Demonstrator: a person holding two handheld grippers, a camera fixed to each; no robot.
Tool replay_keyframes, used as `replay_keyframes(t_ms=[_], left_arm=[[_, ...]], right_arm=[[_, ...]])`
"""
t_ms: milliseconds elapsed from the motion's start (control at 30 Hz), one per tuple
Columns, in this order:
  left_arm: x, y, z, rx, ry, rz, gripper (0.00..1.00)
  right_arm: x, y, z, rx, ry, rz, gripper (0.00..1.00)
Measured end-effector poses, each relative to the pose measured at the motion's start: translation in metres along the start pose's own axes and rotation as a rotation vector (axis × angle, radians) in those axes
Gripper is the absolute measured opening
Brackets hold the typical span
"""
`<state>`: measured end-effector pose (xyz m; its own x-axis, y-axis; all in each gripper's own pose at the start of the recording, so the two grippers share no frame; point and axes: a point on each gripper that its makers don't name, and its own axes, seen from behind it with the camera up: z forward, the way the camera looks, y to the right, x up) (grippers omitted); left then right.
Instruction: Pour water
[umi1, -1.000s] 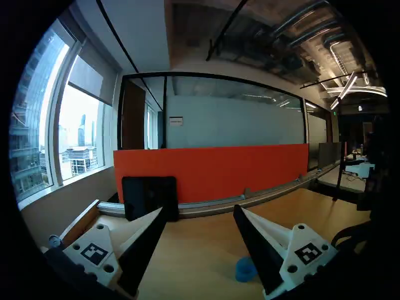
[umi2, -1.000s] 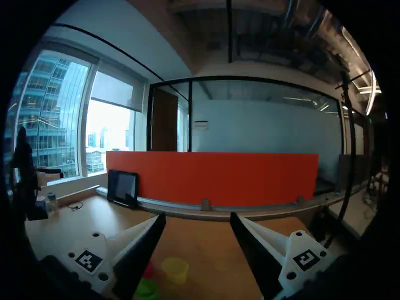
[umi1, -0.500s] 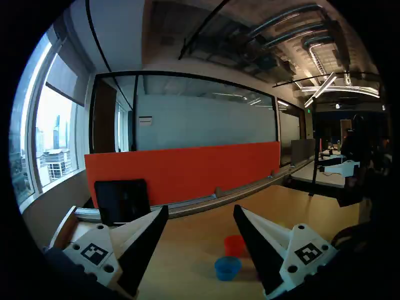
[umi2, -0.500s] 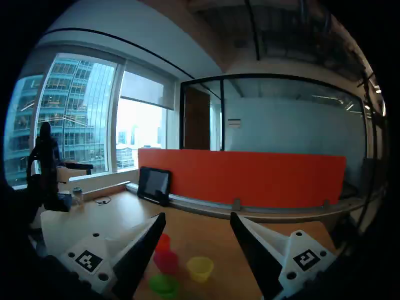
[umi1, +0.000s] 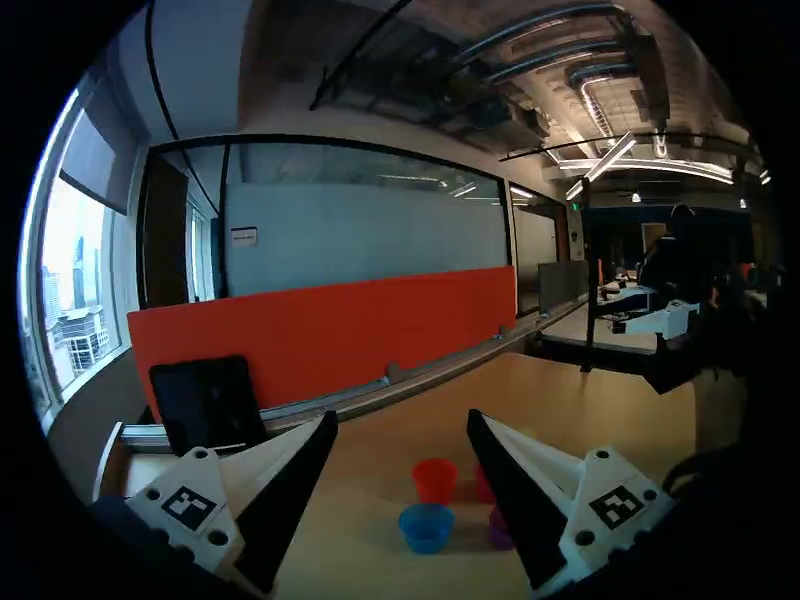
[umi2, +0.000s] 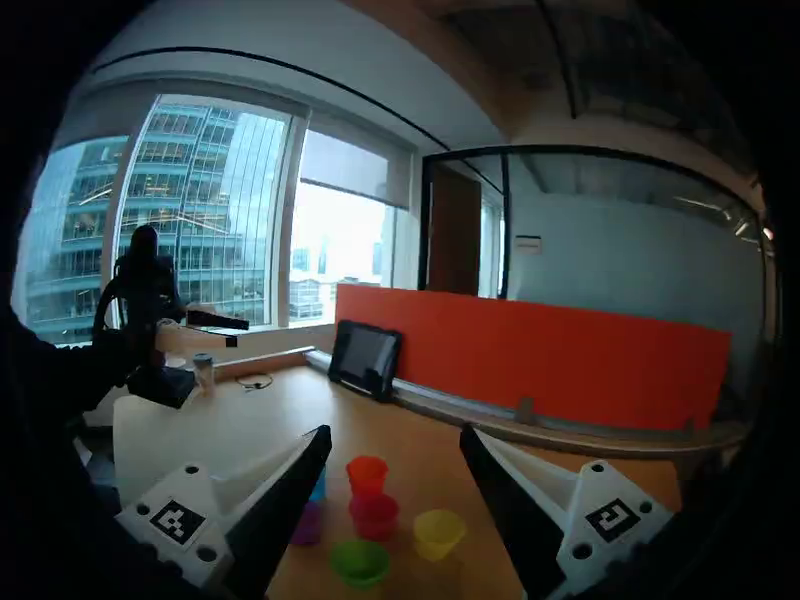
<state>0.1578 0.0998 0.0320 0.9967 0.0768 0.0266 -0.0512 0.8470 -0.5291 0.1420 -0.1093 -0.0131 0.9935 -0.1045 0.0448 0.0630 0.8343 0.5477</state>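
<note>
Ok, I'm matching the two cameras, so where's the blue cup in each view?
Left gripper view: the blue cup sits low centre between the claw fingers, in front of the red cup.
Right gripper view: a sliver beside the picture-left claw finger, left of the red cup.
Shared landmark: the orange partition.

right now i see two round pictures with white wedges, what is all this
No robot: a person holds a two-finger claw in each hand, and a fisheye camera rides on each. The left gripper view looks along the left claw; the right gripper view along the right claw. The white wedges are their fingers. Both claws are open and hold nothing. On the wooden desk stand coloured cups, among them a red cup, a yellow cup and a green cup. A tablet stands before the orange divider.
</note>
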Motion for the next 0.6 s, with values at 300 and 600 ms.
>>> replay_keyframes(t_ms=[300,600], left_arm=[[-0.029,0.010,0.008,-0.054,-0.079,0.013,0.96],[-0.052,0.009,0.019,-0.077,-0.129,0.011,0.96]], right_arm=[[-0.037,-0.012,0.002,0.055,-0.105,-0.021,1.00],[-0.064,-0.018,0.005,0.092,-0.173,-0.008,1.00]])
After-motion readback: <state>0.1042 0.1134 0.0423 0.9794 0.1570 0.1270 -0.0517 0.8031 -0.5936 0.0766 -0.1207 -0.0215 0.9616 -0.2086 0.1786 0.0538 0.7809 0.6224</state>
